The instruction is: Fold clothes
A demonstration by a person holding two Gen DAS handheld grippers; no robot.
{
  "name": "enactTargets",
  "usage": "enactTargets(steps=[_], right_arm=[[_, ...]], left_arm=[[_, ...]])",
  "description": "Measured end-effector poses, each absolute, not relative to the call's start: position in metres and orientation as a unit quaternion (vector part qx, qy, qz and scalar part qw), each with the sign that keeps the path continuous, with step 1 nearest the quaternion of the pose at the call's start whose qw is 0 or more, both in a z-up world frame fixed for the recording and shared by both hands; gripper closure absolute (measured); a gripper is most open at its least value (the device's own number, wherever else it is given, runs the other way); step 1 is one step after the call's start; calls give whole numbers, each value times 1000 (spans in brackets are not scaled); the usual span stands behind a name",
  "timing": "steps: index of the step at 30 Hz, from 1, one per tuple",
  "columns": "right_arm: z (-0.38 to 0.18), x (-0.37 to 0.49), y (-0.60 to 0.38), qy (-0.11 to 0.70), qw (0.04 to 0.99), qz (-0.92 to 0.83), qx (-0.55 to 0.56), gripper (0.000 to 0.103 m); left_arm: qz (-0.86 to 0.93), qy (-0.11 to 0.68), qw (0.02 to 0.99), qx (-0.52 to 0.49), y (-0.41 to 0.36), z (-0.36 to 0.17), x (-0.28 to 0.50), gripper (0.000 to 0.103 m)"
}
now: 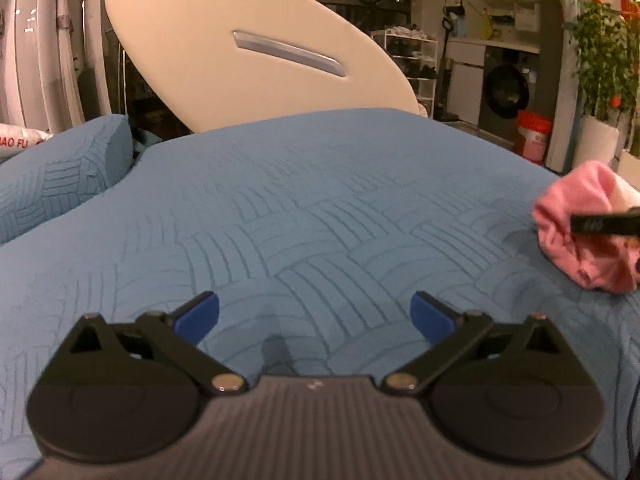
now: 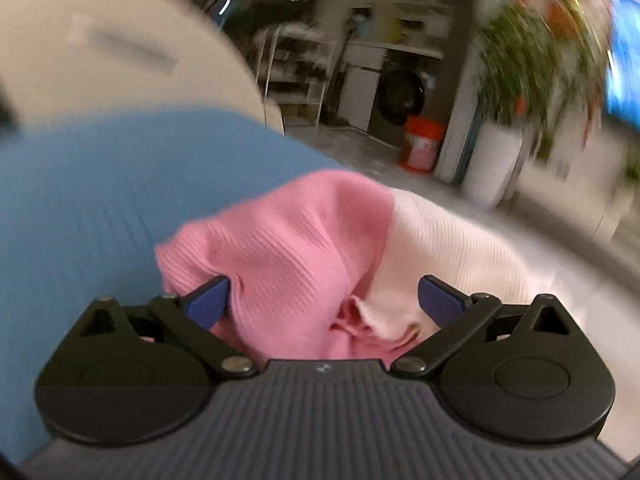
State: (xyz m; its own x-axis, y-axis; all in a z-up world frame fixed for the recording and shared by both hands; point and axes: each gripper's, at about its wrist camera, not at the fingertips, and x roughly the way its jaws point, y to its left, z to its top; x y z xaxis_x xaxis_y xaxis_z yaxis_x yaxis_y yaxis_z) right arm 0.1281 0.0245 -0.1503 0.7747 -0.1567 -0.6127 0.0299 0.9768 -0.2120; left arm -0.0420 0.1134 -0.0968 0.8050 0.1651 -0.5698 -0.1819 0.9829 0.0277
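My left claw hangs low over the blue quilted bedspread, its two blue-tipped fingers spread wide with only the cover between them. The bedspread has a woven-looking stitched pattern, and a matching blue pillow lies at the far left of the bed. Behind the bed stands a cream oval headboard with a silver slot across it.

The garment I am folding, a pink and cream ribbed sweater, sits bunched up near the right edge of the bed. From my left camera it shows as a crumpled pink heap well to the right of that claw, with a dark bar crossing in front of it at the frame edge, probably part of my other tool.

My right claw is also spread wide, and the sweater bulges between its fingers. The left fingertip is at the pink knit, though the picture is smeared and I cannot tell how firmly it touches. The cream half of the sweater lies toward the right finger.

Beyond the bed are a washing machine, an orange bucket and a leafy plant in a white pot.
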Motion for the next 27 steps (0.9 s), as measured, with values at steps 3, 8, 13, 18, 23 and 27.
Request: enactTargets(steps=[3,8,13,18,23,27], right_arm=[[-128,127,10,332,942,-12,-46,88],[-41,79,24,288,939,174,76,89],[39,7,62,220,890,372,146,88],[93,-20,67,183,828,499,179,88],[99,0,28,188,861,425,206,88],[85,0,26,202,931,300,59,88]], left_arm=[[62,291,954,-37,115,-95,-44,0],[-22,251,965,-76,114,-85,-48,0],[-104,202,965,-130,117,-76,-56,0],[-79,147,970,-179,138,-69,-65,0],[41,172,972,-156,171,-66,-59,23],[129,157,977,-60,170,-61,-58,56]])
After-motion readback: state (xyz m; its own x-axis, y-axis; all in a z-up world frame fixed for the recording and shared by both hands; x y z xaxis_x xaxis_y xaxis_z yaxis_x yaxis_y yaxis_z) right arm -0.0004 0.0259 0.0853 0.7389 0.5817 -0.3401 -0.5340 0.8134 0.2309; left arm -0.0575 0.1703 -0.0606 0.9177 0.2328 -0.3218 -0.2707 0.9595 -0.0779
